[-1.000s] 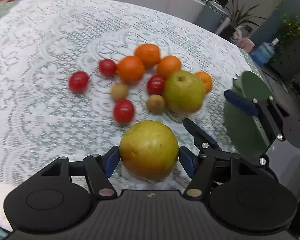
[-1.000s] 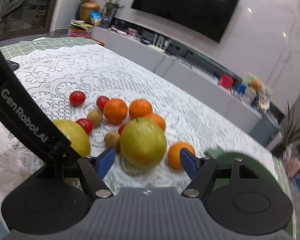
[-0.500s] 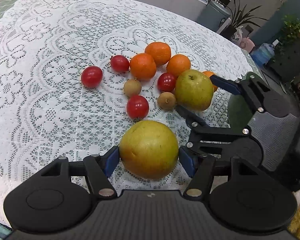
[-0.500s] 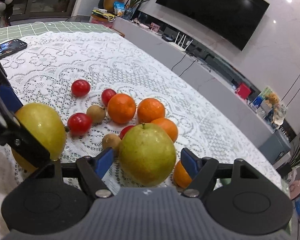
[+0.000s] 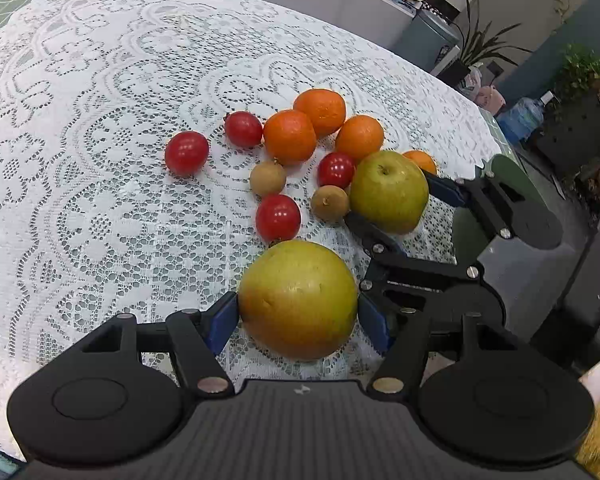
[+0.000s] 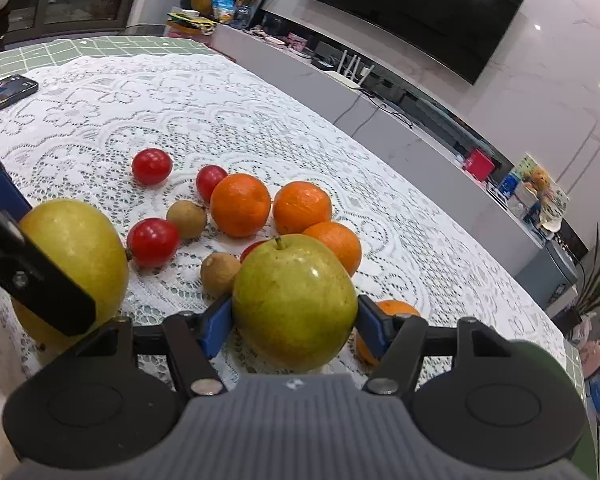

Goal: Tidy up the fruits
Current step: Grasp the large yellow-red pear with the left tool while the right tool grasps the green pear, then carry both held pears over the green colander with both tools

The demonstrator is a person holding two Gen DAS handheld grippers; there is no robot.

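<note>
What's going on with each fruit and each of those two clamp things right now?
Left tool: shut on the yellow-green apple.
Right tool: shut on the green apple.
Oranges: four, loose on the lace tablecloth, one half hidden behind the green apple.
Red tomatoes: four, loose, ungripped.
Small brown fruits: two, loose among the tomatoes.
Phone: flat, screen lit.

Bright even indoor light, ceiling spotlights glaring on glossy wall, sharp focus, strong fisheye bending at edges
</note>
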